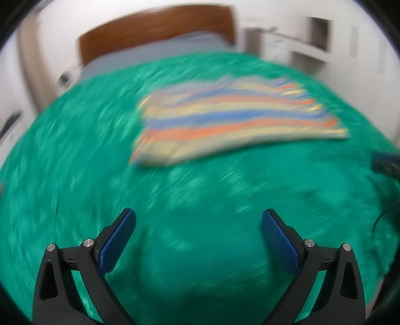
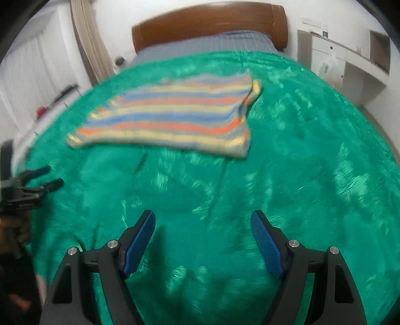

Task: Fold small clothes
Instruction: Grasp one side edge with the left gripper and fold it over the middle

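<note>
Both grippers hang over the bed with nothing in them. On the left gripper (image 1: 198, 220) the two black arms with bumpy blue pads (image 1: 117, 241) stand wide apart, and only the fuzzy bright green blanket (image 1: 200, 250) shows between them. The right gripper (image 2: 203, 221) looks the same: its blue pads (image 2: 267, 246) are spread wide, with only green blanket between them.

The small striped cloth (image 2: 170, 112) lies on the green blanket, past the tips of both grippers and closer to the brown wooden headboard (image 2: 210, 22). Neither gripper touches it. It has soft bands of pale yellow, blue and orange running across it. It looks knitted, but the picture is blurry, so I cannot be sure. It lies mostly flat. From the right wrist view, the edge on the right side is bunched and turned up a bit, and the near left corner sticks out to a point. From the left wrist view, the same striped cloth (image 1: 232, 117) sits a little to the right, and it is smeared by blur.

Between the green blanket and the headboard there is a grey-blue checked sheet (image 2: 212, 42). At the left edge of the right wrist view, the left gripper (image 2: 48, 177) shows over the blanket's side, well apart from the striped cloth.
</note>
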### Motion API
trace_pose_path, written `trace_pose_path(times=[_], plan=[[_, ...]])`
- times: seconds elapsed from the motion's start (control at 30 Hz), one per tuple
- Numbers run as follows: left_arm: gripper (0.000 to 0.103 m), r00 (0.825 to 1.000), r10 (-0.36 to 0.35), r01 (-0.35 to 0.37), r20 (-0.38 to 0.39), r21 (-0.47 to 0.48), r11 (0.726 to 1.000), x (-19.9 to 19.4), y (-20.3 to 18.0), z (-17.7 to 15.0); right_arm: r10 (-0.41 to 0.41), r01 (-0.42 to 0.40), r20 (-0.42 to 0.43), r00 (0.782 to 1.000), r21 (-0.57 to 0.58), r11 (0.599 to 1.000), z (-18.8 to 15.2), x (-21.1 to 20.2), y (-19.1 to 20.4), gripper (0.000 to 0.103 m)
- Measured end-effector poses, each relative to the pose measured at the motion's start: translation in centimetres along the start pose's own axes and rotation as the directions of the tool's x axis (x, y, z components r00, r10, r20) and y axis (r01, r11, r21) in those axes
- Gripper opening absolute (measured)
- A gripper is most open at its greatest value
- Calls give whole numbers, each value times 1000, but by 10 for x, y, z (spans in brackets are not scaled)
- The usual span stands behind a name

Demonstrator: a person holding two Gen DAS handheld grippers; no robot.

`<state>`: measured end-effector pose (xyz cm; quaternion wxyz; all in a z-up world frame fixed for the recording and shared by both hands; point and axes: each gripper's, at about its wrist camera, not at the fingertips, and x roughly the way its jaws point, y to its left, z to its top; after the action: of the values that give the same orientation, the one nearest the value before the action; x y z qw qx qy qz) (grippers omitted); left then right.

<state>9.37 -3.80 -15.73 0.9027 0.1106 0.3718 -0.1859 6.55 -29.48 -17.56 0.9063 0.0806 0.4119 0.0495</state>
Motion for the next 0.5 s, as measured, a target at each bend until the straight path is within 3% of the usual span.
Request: trace_pose_path(times=[0.13,0.3,0.4,0.5], plan=[[101,992,-121,116,28,151,982,4,-58,44,8,-8,-7,1000,-1,1000,32,-9,-50,78],[96,963,-270,261,-13,305,916,47,-153,89,83,-83,9,997,102,991,82,3,-108,78],[88,959,-272,282,-84,412,866,89,-213,100,192,-190,8,981,183,965,111,28,-131,78],[79,969,-213,245,-122,409,879,118,-235,105,286,-270,-26,958,251,929,137,68,-141,76]])
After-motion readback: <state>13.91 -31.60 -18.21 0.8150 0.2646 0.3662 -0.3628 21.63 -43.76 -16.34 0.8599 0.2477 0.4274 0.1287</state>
